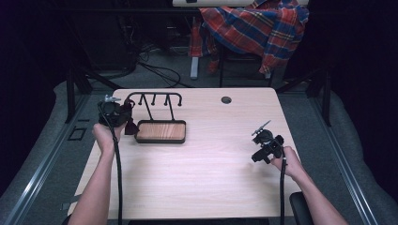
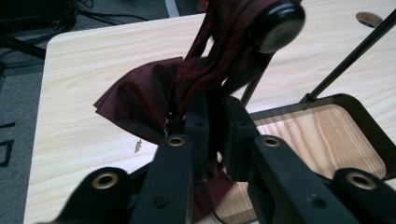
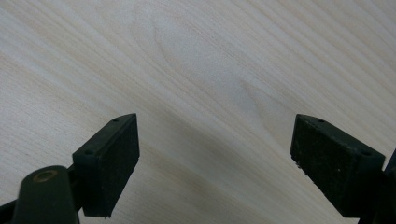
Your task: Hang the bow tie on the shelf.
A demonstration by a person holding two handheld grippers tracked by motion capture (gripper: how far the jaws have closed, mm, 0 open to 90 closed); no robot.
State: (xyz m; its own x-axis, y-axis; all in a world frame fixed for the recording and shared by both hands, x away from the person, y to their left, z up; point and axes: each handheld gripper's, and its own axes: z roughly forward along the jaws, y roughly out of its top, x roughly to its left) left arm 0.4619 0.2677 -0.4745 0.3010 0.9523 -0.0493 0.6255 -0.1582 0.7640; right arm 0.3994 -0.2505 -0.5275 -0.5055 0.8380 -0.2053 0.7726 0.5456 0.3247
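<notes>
Dark room — grey floor (image 1: 42, 154), plaid-draped chair (image 1: 253, 33) behind table (image 1: 202, 178).

The left gripper (image 2: 212, 112) has its 2 black jaws clamped on a dark red tie (image 2: 154, 88) draped over a round black knob (image 2: 278, 25), beside a wood-floored tray (image 2: 345, 100) on the table (image 2: 84, 65).

The left gripper (image 2: 212, 116) hides part of the dark red cloth (image 2: 140, 100). The blurry knob (image 2: 278, 25) is cut off at the top.
</notes>
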